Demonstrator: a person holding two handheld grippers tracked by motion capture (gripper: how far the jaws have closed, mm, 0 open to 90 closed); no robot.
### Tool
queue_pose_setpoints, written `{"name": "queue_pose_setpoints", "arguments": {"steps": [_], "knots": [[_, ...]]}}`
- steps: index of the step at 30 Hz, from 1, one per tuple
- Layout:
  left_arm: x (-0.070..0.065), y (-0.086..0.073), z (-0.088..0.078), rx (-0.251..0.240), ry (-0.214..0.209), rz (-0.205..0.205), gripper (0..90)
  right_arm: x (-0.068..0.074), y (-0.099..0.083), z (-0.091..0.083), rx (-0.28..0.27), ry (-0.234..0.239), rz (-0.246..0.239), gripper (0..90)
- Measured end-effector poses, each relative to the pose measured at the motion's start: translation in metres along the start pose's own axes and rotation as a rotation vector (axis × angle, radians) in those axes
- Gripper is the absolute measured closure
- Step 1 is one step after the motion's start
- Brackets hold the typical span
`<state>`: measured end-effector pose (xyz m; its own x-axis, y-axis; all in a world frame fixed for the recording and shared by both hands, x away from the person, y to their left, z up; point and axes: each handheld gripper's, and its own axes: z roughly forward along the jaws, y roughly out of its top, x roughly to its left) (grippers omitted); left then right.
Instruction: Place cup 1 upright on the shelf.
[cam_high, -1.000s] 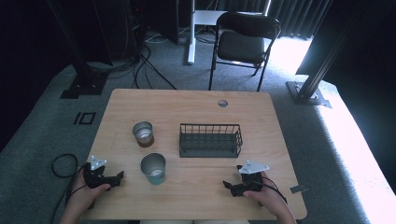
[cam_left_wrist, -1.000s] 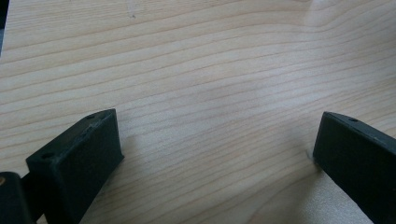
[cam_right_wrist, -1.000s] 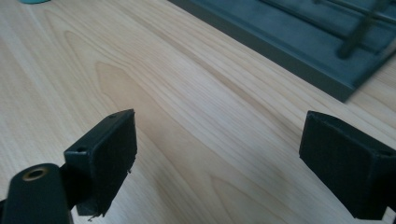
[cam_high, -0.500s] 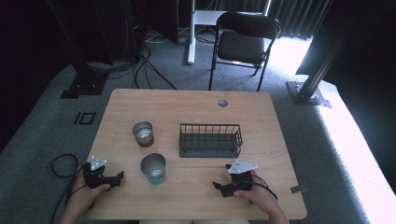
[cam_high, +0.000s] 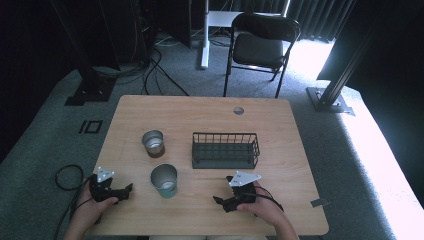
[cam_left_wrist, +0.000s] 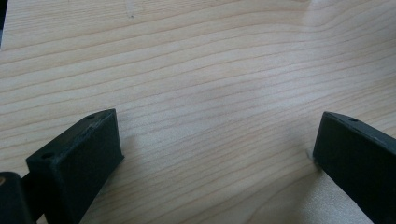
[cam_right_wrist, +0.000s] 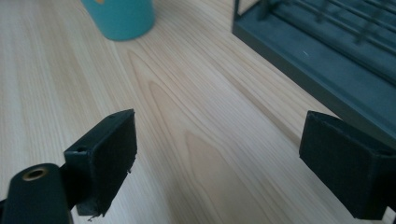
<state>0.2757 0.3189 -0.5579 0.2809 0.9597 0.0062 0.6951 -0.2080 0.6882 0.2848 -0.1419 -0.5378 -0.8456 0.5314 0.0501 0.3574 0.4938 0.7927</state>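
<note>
Near the teal cup (cam_high: 164, 181), right gripper (cam_high: 223, 202) shifted leftward

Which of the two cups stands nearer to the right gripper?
The teal cup, the one closer to the person's edge of the table. It stands just left of the right gripper; the brown cup stands farther back, left of the basket.

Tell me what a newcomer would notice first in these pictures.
Probably the dark wire basket at the middle of the wooden table, with two metal cups to its left: a teal cup nearer the person and a brown cup farther back. Next, the left gripper and right gripper at the near edge, both open and holding nothing.
</note>
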Motion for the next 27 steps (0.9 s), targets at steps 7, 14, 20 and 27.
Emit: {"name": "queue_pose_setpoints", "arguments": {"steps": [7,14,20,27], "knots": [[0.000,0.000,0.000,0.000,0.000,0.000,1.6,0.008,0.010,0.010,-0.005,0.026,-0.027,10.9],[0.000,0.000,0.000,0.000,0.000,0.000,1.6,0.017,0.019,0.021,-0.013,0.054,-0.045,10.9],[0.000,0.000,0.000,0.000,0.000,0.000,1.6,0.025,0.027,0.033,-0.026,0.074,-0.054,11.0],[0.000,0.000,0.000,0.000,0.000,0.000,1.6,0.031,0.033,0.041,-0.045,0.090,-0.049,11.0]]}}
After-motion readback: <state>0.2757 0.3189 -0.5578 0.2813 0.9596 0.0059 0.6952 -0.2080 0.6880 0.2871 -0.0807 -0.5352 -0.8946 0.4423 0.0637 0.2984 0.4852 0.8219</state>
